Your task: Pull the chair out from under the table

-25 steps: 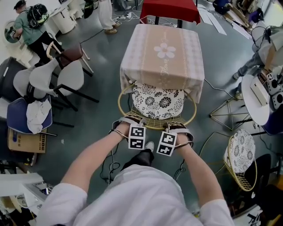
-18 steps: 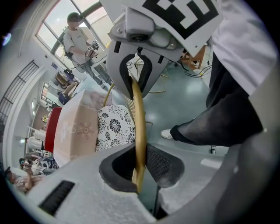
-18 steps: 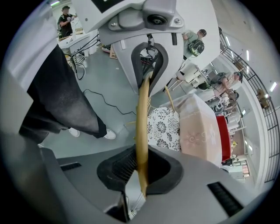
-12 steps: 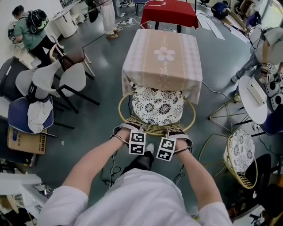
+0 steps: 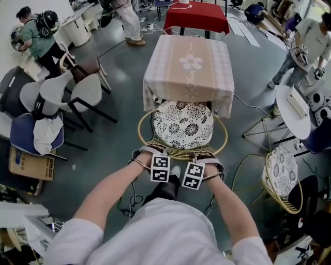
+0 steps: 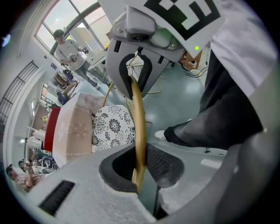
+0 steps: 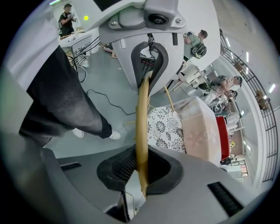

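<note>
The chair (image 5: 182, 124) has a gold wire frame and a black-and-white floral cushion. It stands at the near edge of the table (image 5: 189, 64), which wears a beige cloth with a flower print, and nearly the whole cushion shows in front of the cloth. My left gripper (image 5: 154, 153) and right gripper (image 5: 202, 155) sit side by side on the near curve of the chair's gold back rim. In the left gripper view the rim (image 6: 139, 131) runs between the pads of the left gripper (image 6: 141, 173), which is shut on it. In the right gripper view the right gripper (image 7: 141, 175) clamps the rim (image 7: 141, 127) the same way.
White chairs (image 5: 75, 90) and a blue chair (image 5: 36, 135) crowd the left, with a cardboard box (image 5: 28, 165) near them. A second gold chair (image 5: 282, 181) and a round white table (image 5: 296, 115) stand at the right. A red table (image 5: 199, 13) lies beyond. People stand around the edges.
The chair has slid toward me out from under the tablecloth, and more of the cushion shows now. Both grippers stay clamped on the rim and moved back with it.
</note>
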Motion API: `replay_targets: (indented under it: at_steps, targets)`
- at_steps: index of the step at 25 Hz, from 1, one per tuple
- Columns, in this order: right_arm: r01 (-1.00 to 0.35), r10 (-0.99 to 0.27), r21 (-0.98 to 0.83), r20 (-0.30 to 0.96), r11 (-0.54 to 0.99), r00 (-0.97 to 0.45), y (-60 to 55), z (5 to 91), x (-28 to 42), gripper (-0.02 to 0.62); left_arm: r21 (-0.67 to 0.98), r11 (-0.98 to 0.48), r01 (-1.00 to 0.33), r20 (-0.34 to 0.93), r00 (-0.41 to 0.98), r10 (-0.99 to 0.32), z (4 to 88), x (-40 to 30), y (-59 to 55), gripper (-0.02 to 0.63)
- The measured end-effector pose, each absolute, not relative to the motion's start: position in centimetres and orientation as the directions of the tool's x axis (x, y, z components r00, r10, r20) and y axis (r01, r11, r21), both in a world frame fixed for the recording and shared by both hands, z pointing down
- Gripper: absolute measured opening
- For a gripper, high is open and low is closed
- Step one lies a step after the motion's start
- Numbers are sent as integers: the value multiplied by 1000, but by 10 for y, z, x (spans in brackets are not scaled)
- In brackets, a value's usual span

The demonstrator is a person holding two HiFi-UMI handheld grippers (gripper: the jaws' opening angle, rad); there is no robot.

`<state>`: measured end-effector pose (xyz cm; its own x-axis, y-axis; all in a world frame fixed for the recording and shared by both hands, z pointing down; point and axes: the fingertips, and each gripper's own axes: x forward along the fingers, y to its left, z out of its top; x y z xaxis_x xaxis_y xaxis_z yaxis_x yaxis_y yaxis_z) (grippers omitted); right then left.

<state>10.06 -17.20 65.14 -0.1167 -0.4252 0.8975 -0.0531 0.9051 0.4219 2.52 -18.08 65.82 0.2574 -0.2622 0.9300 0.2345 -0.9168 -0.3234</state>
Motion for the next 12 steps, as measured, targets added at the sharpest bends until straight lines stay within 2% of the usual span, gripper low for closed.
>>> replay_targets:
  at_steps: [12]
  targets:
    - [-65,-436,431,893,900,-114,-121,650,90,40,-330,-913,241,929,254,-269,658,14,-131,48]
